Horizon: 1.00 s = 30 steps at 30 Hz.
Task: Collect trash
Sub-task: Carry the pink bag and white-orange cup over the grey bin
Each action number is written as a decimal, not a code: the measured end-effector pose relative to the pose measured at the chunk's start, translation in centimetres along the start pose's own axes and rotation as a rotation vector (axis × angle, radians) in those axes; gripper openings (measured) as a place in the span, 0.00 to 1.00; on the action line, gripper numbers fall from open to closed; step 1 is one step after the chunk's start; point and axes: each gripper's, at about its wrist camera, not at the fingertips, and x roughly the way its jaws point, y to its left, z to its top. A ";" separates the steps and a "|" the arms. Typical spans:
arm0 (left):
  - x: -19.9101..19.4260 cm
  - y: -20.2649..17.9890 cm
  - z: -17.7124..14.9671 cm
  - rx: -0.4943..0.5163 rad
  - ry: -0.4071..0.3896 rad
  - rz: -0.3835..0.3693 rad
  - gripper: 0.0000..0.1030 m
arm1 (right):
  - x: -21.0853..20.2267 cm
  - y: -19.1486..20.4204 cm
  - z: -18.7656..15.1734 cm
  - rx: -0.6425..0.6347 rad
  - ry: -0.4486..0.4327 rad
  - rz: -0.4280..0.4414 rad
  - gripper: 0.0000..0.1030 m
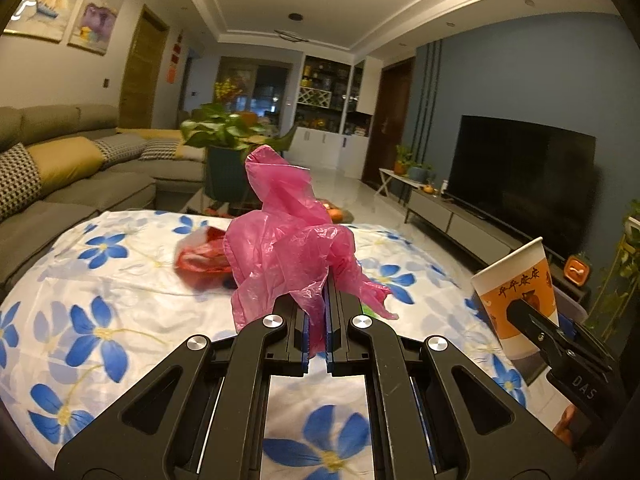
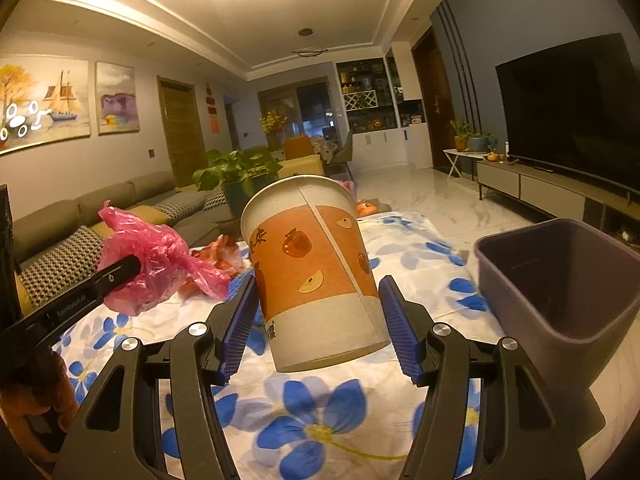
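Looking from the left wrist, the left gripper (image 1: 316, 312) is squeezed tight on one pink plastic bag (image 1: 288, 240), lifted above the flowered tablecloth (image 1: 100, 304). One red wrapper (image 1: 200, 256) lies on the cloth behind the bag. At the right, one paper cup (image 1: 516, 280) sits in the other claw.

From the right wrist, the right gripper (image 2: 320, 312) clamps that cup (image 2: 312, 264), tilted, off the cloth. One purple bin (image 2: 560, 292) stands just right, nothing visible inside.
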 end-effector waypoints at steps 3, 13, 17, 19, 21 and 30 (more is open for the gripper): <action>0.6 -1.4 -0.1 0.017 0.007 -0.030 0.04 | -0.4 -1.1 0.2 0.011 -0.012 -0.023 0.59; 3.3 -7.3 0.0 0.091 0.018 -0.153 0.04 | -2.3 -5.6 1.2 0.033 -0.072 -0.149 0.59; 4.5 -10.2 0.2 0.117 0.012 -0.208 0.04 | -3.0 -7.7 1.8 0.042 -0.100 -0.215 0.59; 5.2 -11.7 0.4 0.129 0.008 -0.237 0.04 | -3.3 -9.0 2.2 0.047 -0.114 -0.248 0.59; 6.0 -13.4 0.7 0.145 0.006 -0.269 0.04 | -3.6 -10.5 2.6 0.054 -0.128 -0.279 0.59; 9.5 -20.1 0.6 0.185 0.009 -0.380 0.04 | -3.9 -14.4 3.3 0.073 -0.169 -0.363 0.59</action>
